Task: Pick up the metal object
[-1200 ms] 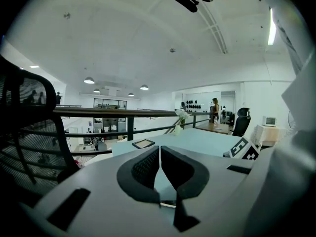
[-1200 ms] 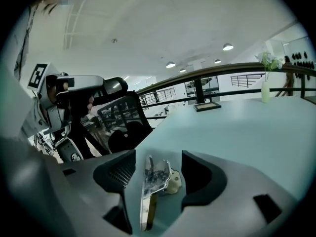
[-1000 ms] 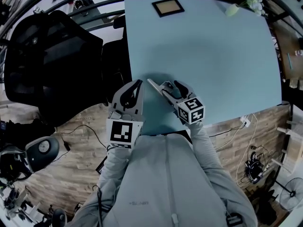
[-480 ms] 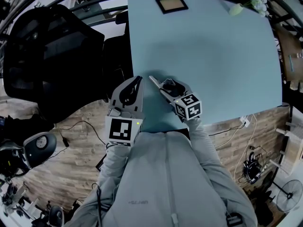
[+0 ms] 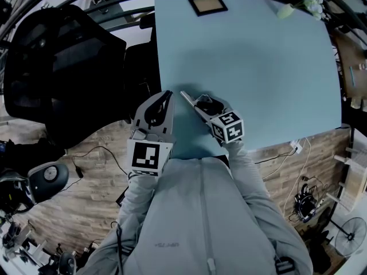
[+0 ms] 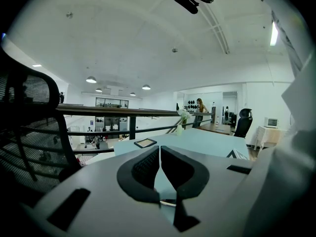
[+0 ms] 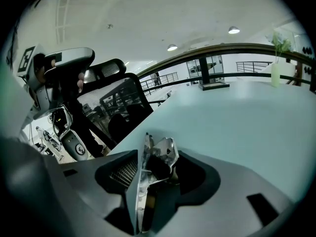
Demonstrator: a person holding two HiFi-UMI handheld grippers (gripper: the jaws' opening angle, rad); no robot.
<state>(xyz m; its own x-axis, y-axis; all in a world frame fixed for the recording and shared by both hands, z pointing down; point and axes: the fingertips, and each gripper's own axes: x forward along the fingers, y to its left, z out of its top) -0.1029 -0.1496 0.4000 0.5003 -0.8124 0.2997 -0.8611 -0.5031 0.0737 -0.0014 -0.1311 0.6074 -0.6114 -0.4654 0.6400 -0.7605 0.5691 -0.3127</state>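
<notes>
Slippage was judged the chief risk. The metal object (image 7: 157, 154) was irregular, a thin flat plate on one side and a lumpy, shiny part on the other, so the pads would meet it unevenly. If the fingers were closed off-centre, the piece could be twisted out of line or squeezed forward out of the grip. It lay on the table (image 5: 258, 62) near the edge closest to the person and not far from the table's left side, so a piece nudged or dropped there could be sent over the edge. A lift begun before the pads were firmly seated would probably leave it behind or let it fall.

The right gripper (image 5: 207, 105) was angled down over the object, which stood between its fingers. Those fingers had just been closing but were held wide, and a gap was seen between the ribbed left pad and the plate, so the object was judged surrounded, not clamped.

The left gripper (image 6: 159, 149) was held just beside the right one, its fingers brought together at the tips with nothing between them.
</notes>
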